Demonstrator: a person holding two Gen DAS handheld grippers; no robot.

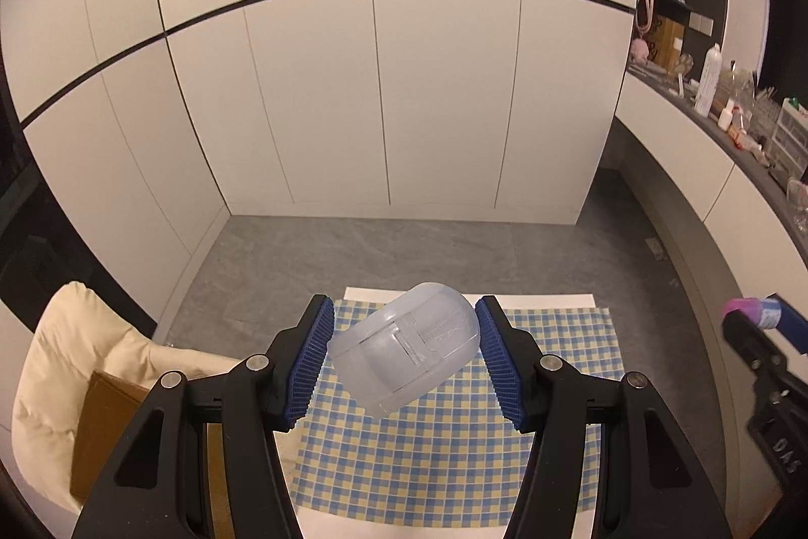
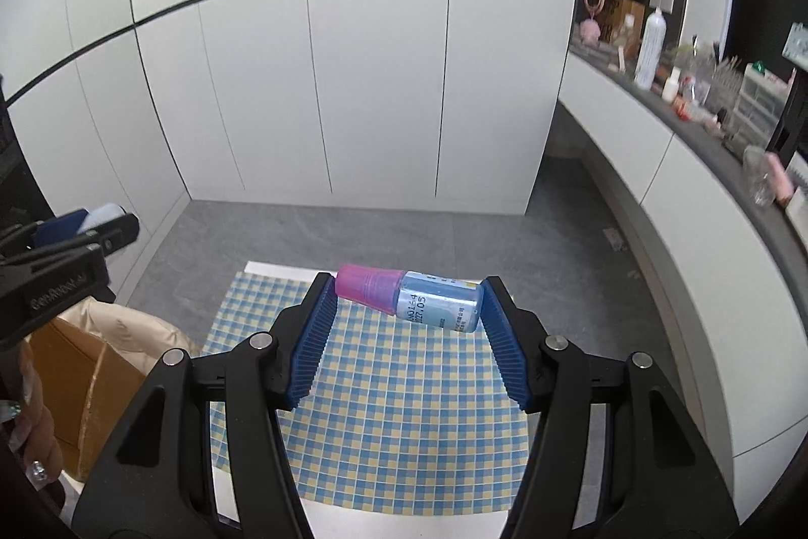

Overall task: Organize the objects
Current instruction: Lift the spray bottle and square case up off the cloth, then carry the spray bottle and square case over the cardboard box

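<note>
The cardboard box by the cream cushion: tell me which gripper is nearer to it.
Left. The left gripper, holding a translucent plastic case, hangs next to the cardboard box. The right gripper, holding a pink-capped bottle, is on the far side of the left one.

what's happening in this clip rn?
A person is working two handheld grippers at once. The left gripper is shut on a translucent plastic container, held tilted in the air. The right gripper is shut on a small bottle with a pink cap, lying sideways between the pads. Both are held above the blue and yellow checkered cloth; neither item has been set down.
</note>
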